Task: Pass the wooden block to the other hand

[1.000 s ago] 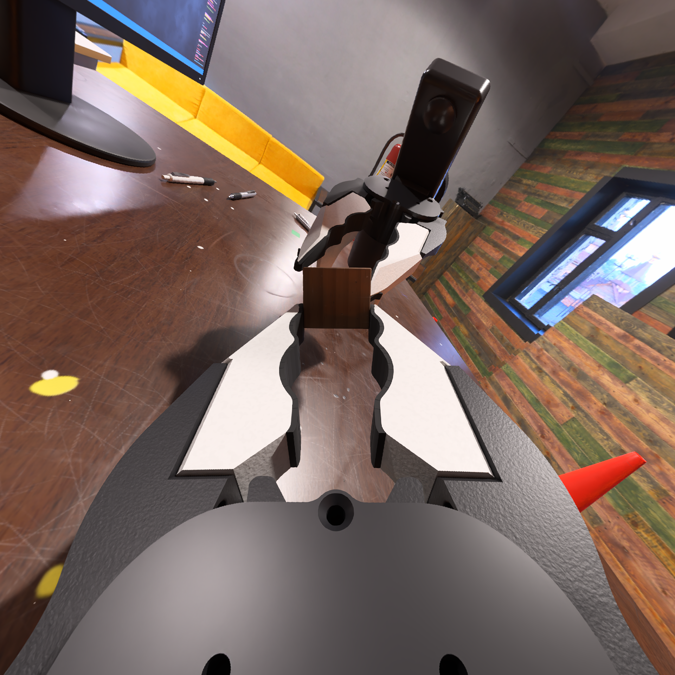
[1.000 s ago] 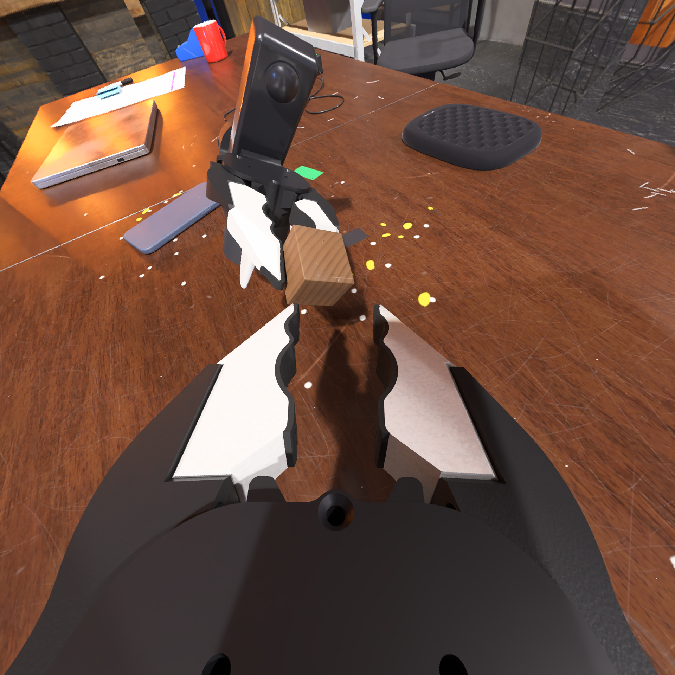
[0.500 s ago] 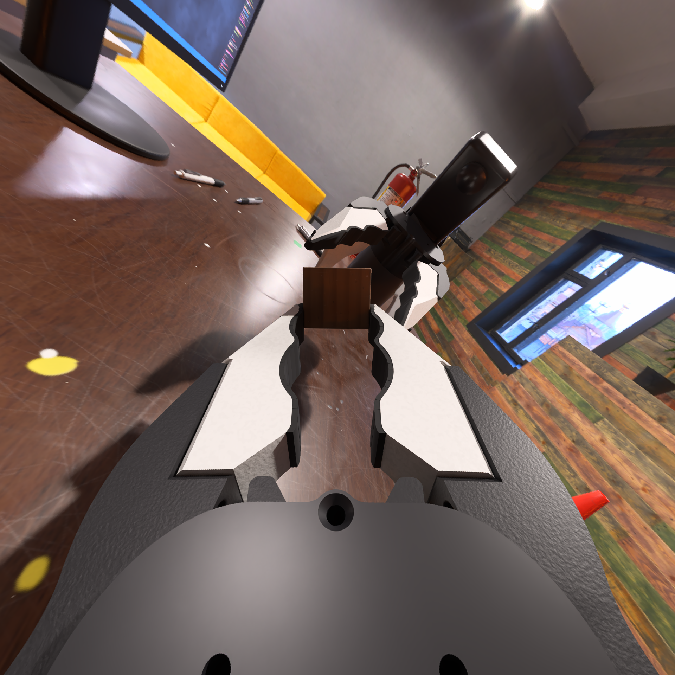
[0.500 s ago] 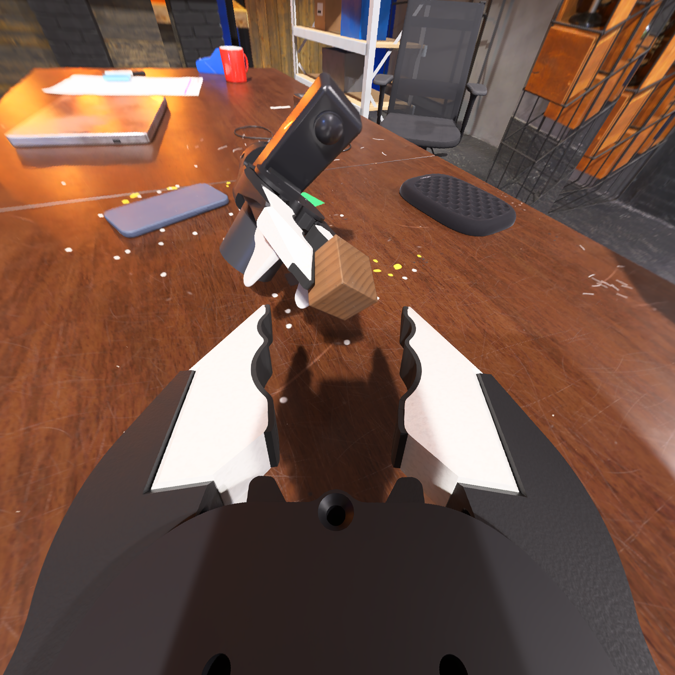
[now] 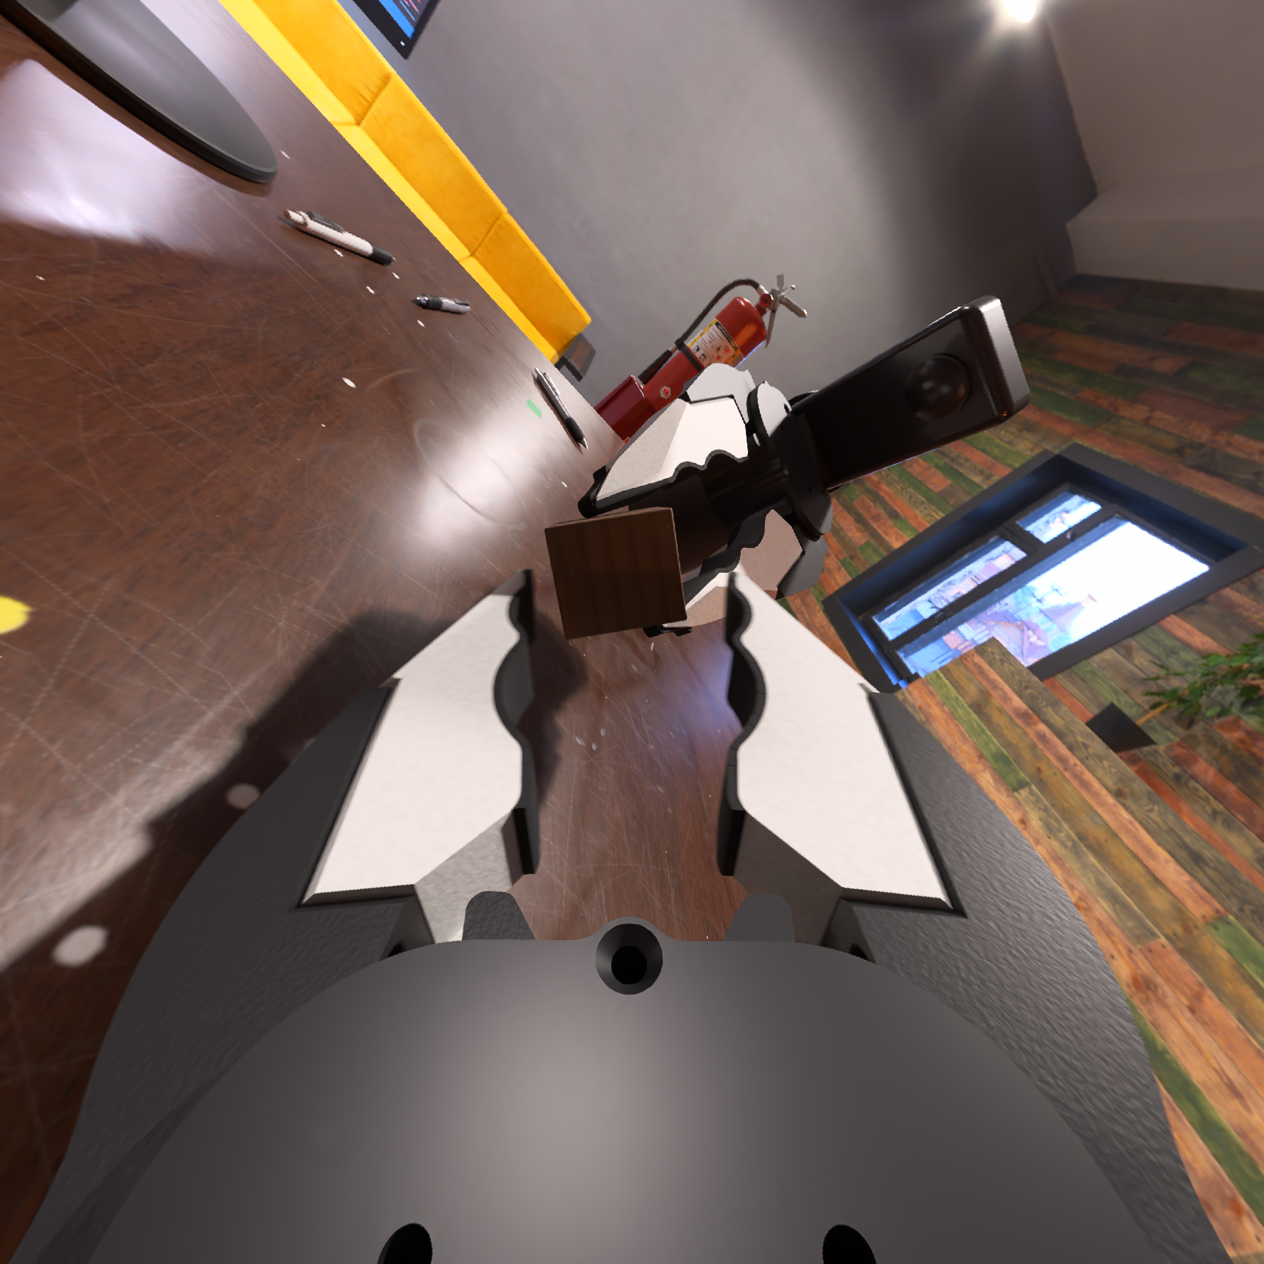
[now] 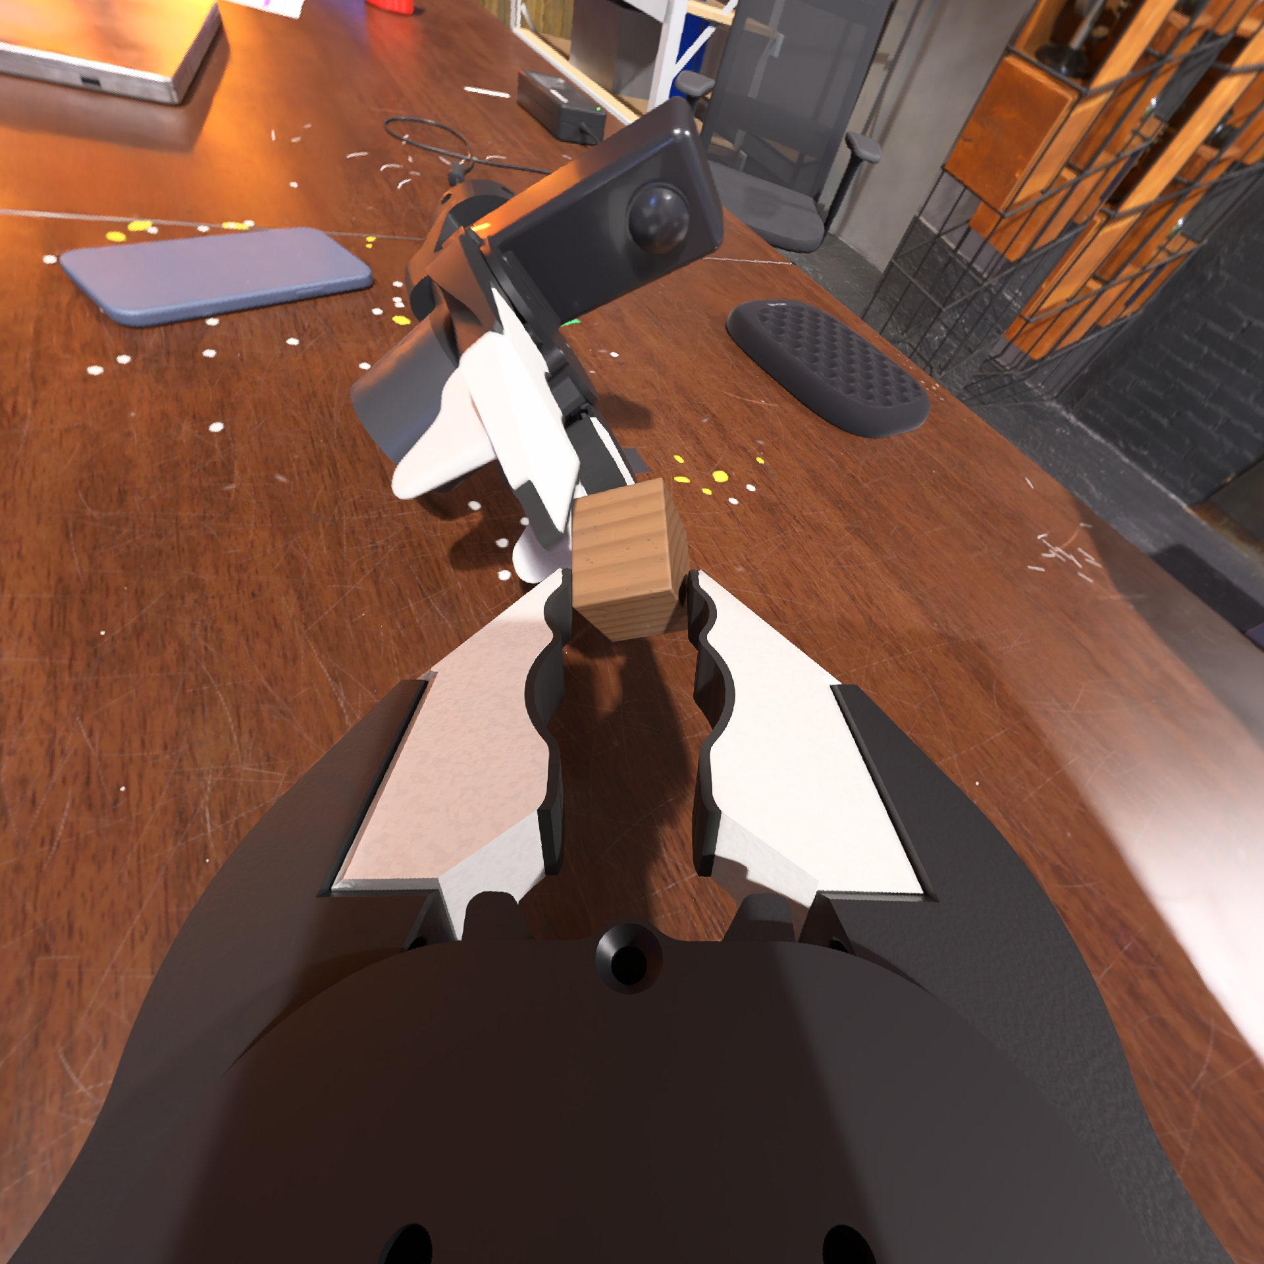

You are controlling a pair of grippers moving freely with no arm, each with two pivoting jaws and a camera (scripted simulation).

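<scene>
The wooden block (image 6: 626, 547) is a small brown cube held above the dark wooden table (image 6: 205, 615). My right gripper (image 6: 626, 581) is shut on it, with a fingertip on each side. In the left wrist view the block (image 5: 615, 574) sits in the gap of my left gripper (image 5: 629, 581), whose fingers stand wide open and clear of it. The right gripper's white fingers (image 5: 656, 458) clamp the block from behind. In the right wrist view the left gripper (image 6: 468, 527) is tilted just beyond the block, its fingers spread.
On the table are a blue phone (image 6: 219, 273), a black mesh pad (image 6: 827, 369), a laptop (image 6: 102, 61), a monitor base (image 5: 171, 116) and pens (image 5: 342, 239). The table edge (image 6: 1026, 424) runs along the right. A fire extinguisher (image 5: 711, 342) stands on the floor beyond.
The left gripper was shut on the block and has opened and let go. The right gripper, open before, has moved in and closed on the block. Both grippers have tilted.
</scene>
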